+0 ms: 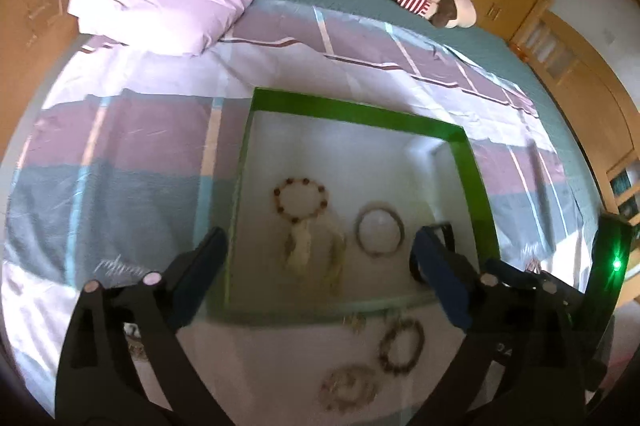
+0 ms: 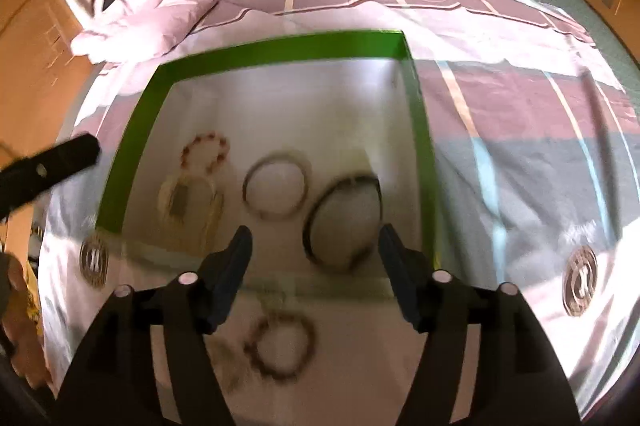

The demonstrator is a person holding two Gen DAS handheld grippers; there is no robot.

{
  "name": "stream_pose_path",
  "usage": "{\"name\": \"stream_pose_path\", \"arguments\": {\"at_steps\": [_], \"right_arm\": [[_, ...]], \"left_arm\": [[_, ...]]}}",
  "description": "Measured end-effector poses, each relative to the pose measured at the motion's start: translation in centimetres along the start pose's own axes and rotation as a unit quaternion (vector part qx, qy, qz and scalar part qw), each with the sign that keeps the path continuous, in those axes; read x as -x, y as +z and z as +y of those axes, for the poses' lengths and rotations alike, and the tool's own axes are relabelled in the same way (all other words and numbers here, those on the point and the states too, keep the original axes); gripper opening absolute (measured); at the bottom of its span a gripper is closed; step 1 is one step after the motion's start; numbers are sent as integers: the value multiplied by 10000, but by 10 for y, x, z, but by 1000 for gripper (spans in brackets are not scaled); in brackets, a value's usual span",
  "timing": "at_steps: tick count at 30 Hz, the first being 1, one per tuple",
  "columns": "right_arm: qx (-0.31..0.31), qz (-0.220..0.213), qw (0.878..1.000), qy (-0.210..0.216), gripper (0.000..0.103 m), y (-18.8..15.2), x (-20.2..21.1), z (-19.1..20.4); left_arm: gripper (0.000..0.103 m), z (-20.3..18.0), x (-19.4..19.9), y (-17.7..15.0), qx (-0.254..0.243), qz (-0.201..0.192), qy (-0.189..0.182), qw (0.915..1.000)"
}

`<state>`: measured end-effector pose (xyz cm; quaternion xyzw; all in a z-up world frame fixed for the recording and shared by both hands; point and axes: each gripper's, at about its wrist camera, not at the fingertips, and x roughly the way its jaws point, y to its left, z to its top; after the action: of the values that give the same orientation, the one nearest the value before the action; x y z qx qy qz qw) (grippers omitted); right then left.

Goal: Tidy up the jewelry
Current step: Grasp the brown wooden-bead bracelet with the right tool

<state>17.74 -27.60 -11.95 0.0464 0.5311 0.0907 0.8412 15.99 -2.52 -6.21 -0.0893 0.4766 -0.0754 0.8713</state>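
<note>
A green-rimmed tray [image 2: 132, 130] sits on the bed [image 2: 520, 130], holding a red-beaded bracelet [image 2: 206, 154], a thin brown bangle [image 2: 276, 186], a dark hoop [image 2: 344, 222] and a pale chain piece [image 2: 188, 202] (blurred, hard to read). The left gripper [image 1: 320, 266] hangs over the tray with fingers wide apart, nothing between them. The right gripper [image 2: 316, 266] is also spread and empty, above the dark hoop. A dark beaded bracelet [image 2: 280, 350] lies on the bedspread in front of the tray.
</note>
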Motion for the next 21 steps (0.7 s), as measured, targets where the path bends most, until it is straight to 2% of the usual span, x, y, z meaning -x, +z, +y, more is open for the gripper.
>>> {"name": "stream_pose_path", "arguments": {"at_steps": [2, 4, 7, 11, 14, 18, 21], "right_arm": [[276, 68, 9992, -275, 70, -17, 8, 6], [435, 332, 9975, -448, 70, -32, 8, 11], [319, 532, 9980, -106, 70, -51, 4, 14], [242, 632, 9976, -155, 69, -68, -9, 11], [196, 584, 9980, 164, 64, -79, -19, 8], [151, 520, 9985, 44, 58, -83, -30, 8], [-28, 544, 9983, 196, 50, -84, -37, 2]], "left_arm": [[98, -2, 10, -18, -94, 29, -31, 9999], [98, 0, 15, -32, -113, 118, -63, 9998], [98, 5, 19, -54, -117, 229, -163, 9995], [98, 18, 15, -78, -57, 348, -58, 9994], [98, 32, 8, -94, 114, 456, -142, 9988], [98, 49, 5, -112, 325, 430, -41, 9985], [98, 54, 2, -115, 320, 475, -29, 9984]]}}
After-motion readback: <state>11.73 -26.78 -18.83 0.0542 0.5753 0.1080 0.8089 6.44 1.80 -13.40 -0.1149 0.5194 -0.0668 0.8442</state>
